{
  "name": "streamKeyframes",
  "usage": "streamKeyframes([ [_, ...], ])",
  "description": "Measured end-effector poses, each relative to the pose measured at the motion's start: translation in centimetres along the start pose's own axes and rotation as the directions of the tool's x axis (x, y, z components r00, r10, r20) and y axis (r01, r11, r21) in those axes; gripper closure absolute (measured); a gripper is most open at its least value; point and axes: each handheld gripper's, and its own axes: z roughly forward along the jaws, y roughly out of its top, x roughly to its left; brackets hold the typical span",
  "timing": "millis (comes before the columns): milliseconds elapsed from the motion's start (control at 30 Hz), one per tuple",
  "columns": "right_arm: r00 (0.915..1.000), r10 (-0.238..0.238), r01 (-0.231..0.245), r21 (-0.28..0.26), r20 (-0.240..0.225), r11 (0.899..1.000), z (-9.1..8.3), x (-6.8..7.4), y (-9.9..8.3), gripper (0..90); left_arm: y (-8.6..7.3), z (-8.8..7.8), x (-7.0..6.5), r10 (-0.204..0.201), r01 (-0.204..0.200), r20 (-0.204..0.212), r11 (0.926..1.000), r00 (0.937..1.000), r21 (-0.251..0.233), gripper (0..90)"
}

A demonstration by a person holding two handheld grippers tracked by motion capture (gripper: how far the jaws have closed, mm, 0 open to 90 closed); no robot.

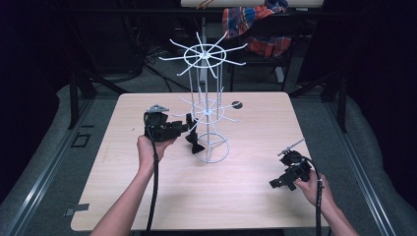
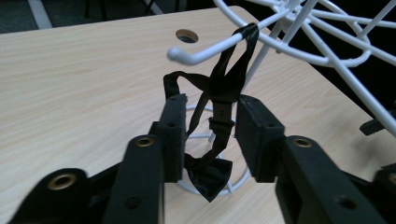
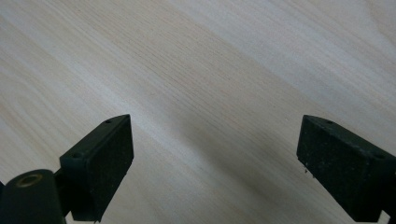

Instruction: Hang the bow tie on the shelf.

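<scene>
Nearby, unlabelled bow tie [image 2: 208, 175] hangs from rack [image 2: 327, 56]

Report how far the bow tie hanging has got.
Done: the bow tie's strap is looped over a hook of the white wire rack, with the bow dangling below. In hand: the left claw sits open around the strap. Left: withdraw it. The right claw is open above the table.

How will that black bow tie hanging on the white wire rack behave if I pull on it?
The bow tie will probably be floppy: its thin strap droops in loose loops from the rack's hook. It looks light, so it may swing. The wire rack is tall on a small base ring, so a hard tug might tip it.
</scene>
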Motion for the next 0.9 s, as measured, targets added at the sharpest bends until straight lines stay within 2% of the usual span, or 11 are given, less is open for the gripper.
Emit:
streamKeyframes([
  [100, 0.9999, 0.011, -0.011, -0.007, -0.005, 1.0, 0.0, 0.1, 0.0, 10.5, -0.2, -0.6, 0.3, -0.009, 0.009, -0.013, 1.0, 0.9999, -0.001, 48.0],
  [200, 0.9999, -0.001, 0.001, 0.0, -0.011, 1.0, -0.1, 0.1, 0.1, 10.5, -0.4, -1.2, 0.7, -0.011, 0.011, -0.02, 0.9999, 0.9997, 0.004, 40.2],
  [233, 0.9999, -0.013, 0.013, 0.013, -0.009, 1.0, -0.2, 0.0, 0.1, 10.5, -0.4, -1.4, 0.8, -0.007, 0.007, -0.025, 0.9999, 0.9997, 0.008, 38.7],
  [267, 0.9999, 0.008, -0.008, -0.008, -0.007, 1.0, 0.0, 0.1, 0.0, 10.5, -0.5, -1.6, 0.9, -0.001, 0.001, -0.028, 1.0, 0.9996, 0.01, 37.4],
  [300, 1.0, -0.007, 0.007, 0.011, -0.007, 1.0, -0.1, 0.0, 0.1, 10.5, -0.6, -1.7, 0.9, -0.005, 0.006, -0.029, 1.0, 0.9996, 0.007, 35.7],
  [333, 0.9999, 0.013, -0.013, -0.009, -0.005, 1.0, 0.1, 0.1, 0.0, 10.5, -0.7, -1.9, 1.0, -0.005, 0.005, -0.031, 0.9999, 0.9995, 0.012, 34.3],
  [467, 0.9998, 0.015, -0.015, -0.018, -0.012, 1.0, 0.1, 0.1, 0.0, 10.4, -1.0, -2.5, 1.4, 0.008, -0.007, -0.024, 0.9994, 0.9997, 0.033, 30.0],
  [533, 0.9998, -0.017, 0.018, 0.02, -0.009, 1.0, -0.2, -0.1, 0.1, 10.4, -1.2, -3.0, 1.6, 0.016, -0.015, -0.022, 0.9994, 0.9996, 0.032, 26.0],
  [600, 0.9999, 0.009, -0.009, -0.009, -0.009, 1.0, 0.0, 0.1, 0.0, 10.3, -1.3, -3.3, 1.7, 0.017, -0.016, -0.023, 0.9991, 0.9996, 0.039, 21.5],
  [767, 1.0, 0.009, -0.009, 0.001, 0.002, 1.0, -0.1, 0.1, 0.0, 10.3, -1.8, -4.3, 1.9, 0.019, -0.016, -0.047, 0.9977, 0.9987, 0.067, 15.4],
  [900, 0.9999, 0.008, -0.008, 0.002, -0.01, 1.0, -0.1, 0.1, 0.0, 10.3, -2.4, -5.3, 2.4, 0.015, -0.009, -0.068, 0.9961, 0.9975, 0.088, 11.7],
])
